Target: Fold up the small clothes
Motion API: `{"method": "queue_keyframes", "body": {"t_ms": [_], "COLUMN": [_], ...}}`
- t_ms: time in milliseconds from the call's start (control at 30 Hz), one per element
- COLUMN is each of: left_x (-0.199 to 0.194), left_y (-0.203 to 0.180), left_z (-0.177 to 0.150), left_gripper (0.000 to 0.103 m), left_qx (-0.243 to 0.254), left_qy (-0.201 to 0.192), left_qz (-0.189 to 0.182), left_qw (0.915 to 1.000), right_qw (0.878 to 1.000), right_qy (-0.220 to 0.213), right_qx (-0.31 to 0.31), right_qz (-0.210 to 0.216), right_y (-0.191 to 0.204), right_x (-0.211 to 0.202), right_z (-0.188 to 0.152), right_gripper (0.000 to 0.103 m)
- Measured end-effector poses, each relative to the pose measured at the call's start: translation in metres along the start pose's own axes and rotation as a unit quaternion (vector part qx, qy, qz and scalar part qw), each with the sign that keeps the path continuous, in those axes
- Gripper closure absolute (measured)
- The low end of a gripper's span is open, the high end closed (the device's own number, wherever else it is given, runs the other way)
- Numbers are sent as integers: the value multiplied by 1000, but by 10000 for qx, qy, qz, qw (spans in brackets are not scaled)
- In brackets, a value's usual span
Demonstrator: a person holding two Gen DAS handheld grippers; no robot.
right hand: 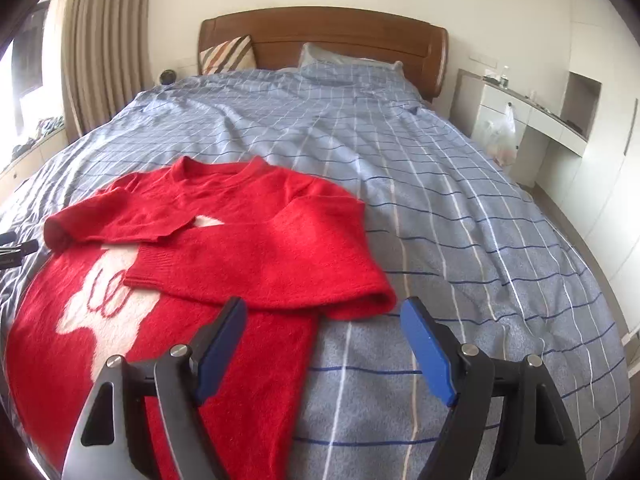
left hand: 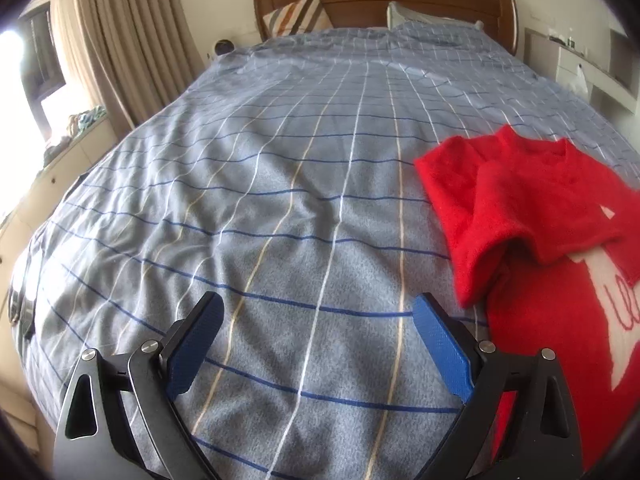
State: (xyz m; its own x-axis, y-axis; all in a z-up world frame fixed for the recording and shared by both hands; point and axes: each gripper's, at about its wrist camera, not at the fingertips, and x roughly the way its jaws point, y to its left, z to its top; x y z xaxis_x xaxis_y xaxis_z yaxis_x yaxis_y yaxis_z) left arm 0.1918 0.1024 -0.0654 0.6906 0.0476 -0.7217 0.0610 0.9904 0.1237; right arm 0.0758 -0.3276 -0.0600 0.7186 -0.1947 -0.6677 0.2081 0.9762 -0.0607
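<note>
A small red sweater [right hand: 224, 248] with a white figure on its front lies flat on the blue checked bedspread [right hand: 440, 208], both sleeves folded across the chest. My right gripper [right hand: 324, 308] hovers open over the sweater's right edge, just below the folded right sleeve, nothing between its blue pads. In the left wrist view the sweater [left hand: 532, 208] lies at the right, its folded left sleeve end close to the right finger. My left gripper [left hand: 318, 304] stands wide open over bare bedspread [left hand: 280, 200], beside the sweater. The other gripper's tip [right hand: 16, 250] shows at the far left edge.
A wooden headboard [right hand: 320, 36] with a striped cushion [right hand: 228, 54] and a pillow [right hand: 344, 60] ends the bed. Curtains [right hand: 104, 40] and a window sill stand left. A white desk [right hand: 532, 116] with a hanging plastic bag [right hand: 500, 132] stands right.
</note>
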Motion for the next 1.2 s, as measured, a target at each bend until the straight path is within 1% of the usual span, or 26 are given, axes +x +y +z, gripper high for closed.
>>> {"method": "queue_keyframes", "body": {"t_ms": [100, 133, 200, 233, 267, 300, 333, 367, 400, 467, 533, 667, 1200], "left_x": [21, 28, 45, 56, 69, 79, 79, 77, 76, 80, 80, 80, 80], "left_y": [20, 24, 25, 22, 19, 18, 22, 28, 34, 40, 40, 35, 36], "left_z": [19, 24, 28, 27, 22, 15, 11, 11, 10, 7, 8, 8, 8], "left_gripper": [6, 6, 1, 0, 0, 0, 0, 0, 0, 0, 0, 0, 0], "left_qx": [-551, -634, -519, -330, -111, -32, -156, -298, -440, -631, -680, -618, -631], "left_qy": [93, 92, 133, 264, 476, 562, 475, 468, 507, 553, 572, 565, 565], "left_qz": [-4, 31, 231, 351, 500, 496, 346, 207, 51, -144, -211, -140, -155], "left_qw": [9984, 9979, 9983, 9985, 9976, 9972, 9981, 9982, 9977, 9964, 9958, 9964, 9963], "right_qw": [9961, 9936, 9903, 9896, 9890, 9878, 9859, 9842, 9837, 9832, 9828, 9824, 9823], "right_qy": [14, 68, 224, 347, 523, 717, 876, 952, 952, 1002, 1048, 1055, 1055], "right_qx": [721, 895, 1047, 1068, 1087, 1175, 1291, 1373, 1411, 1390, 1369, 1425, 1441], "right_qz": [-507, -680, -885, -900, -859, -727, -604, -578, -582, -629, -662, -583, -561], "right_y": [-36, -47, -66, -72, -77, -82, -87, -90, -91, -90, -90, -92, -92], "right_x": [13, 20, 36, 46, 57, 67, 75, 80, 81, 82, 84, 84, 84], "right_z": [-6, -9, -12, -13, -16, -19, -23, -26, -27, -28, -29, -29, -29], "right_gripper": [24, 24, 24, 24, 24, 23, 18, 14, 12, 0, 0, 0, 0]}}
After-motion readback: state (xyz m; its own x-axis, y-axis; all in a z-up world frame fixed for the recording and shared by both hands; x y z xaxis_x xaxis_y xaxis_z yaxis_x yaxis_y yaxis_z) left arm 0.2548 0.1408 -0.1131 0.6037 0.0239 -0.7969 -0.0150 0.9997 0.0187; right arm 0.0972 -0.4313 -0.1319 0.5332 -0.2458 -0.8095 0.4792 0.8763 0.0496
